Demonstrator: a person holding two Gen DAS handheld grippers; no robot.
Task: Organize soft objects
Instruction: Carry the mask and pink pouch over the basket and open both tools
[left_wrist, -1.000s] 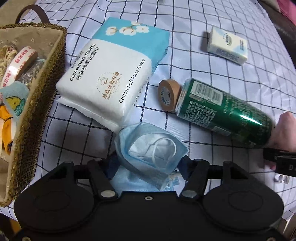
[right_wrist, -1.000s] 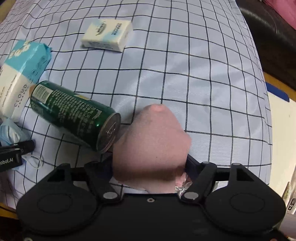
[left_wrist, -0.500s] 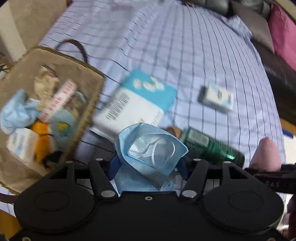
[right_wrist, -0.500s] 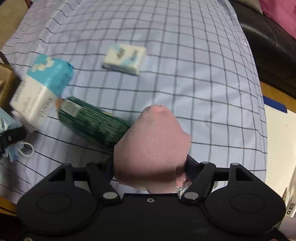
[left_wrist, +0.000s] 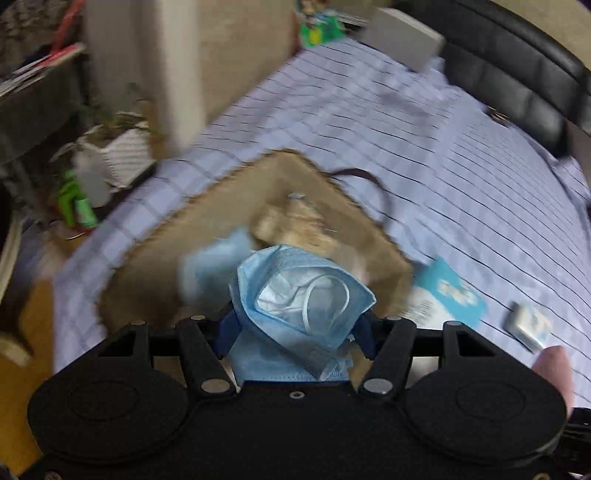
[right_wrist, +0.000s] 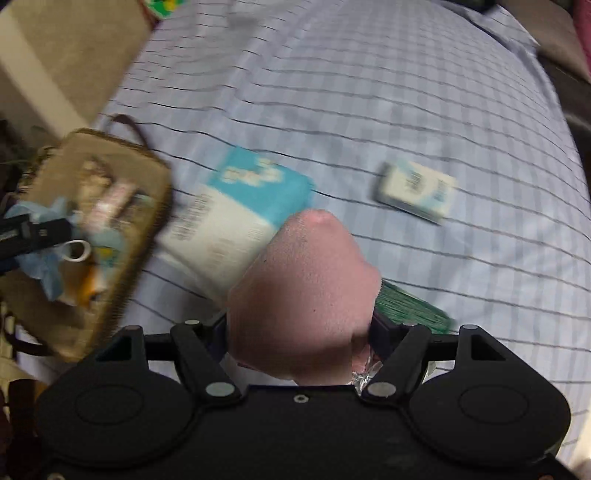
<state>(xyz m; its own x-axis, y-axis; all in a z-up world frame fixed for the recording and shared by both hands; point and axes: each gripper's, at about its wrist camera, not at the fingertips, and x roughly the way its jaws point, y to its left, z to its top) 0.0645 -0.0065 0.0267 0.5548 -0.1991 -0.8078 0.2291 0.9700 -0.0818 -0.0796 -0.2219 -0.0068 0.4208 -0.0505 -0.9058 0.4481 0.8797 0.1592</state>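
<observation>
Blue pleated fabric fills the lower middle of the left wrist view: a crumpled mask (left_wrist: 295, 310), pinched between the jaws of the left gripper (left_wrist: 295, 325), its white ear loop curled on top. Behind it, centre frame, lies a blurred woven basket (left_wrist: 207, 236) with a dark handle, on a checked cloth (left_wrist: 424, 155). At the right edge lie a tissue pack (left_wrist: 448, 295) and a smaller packet (left_wrist: 530, 325).

In the right wrist view the basket sits at the left edge, the tissue pack just right of it, the packet well apart at the upper right. The right gripper (right_wrist: 299, 332), lower middle, is clamped on a pink soft lump (right_wrist: 306, 295). A green can (right_wrist: 410, 306) shows just right of it.
</observation>
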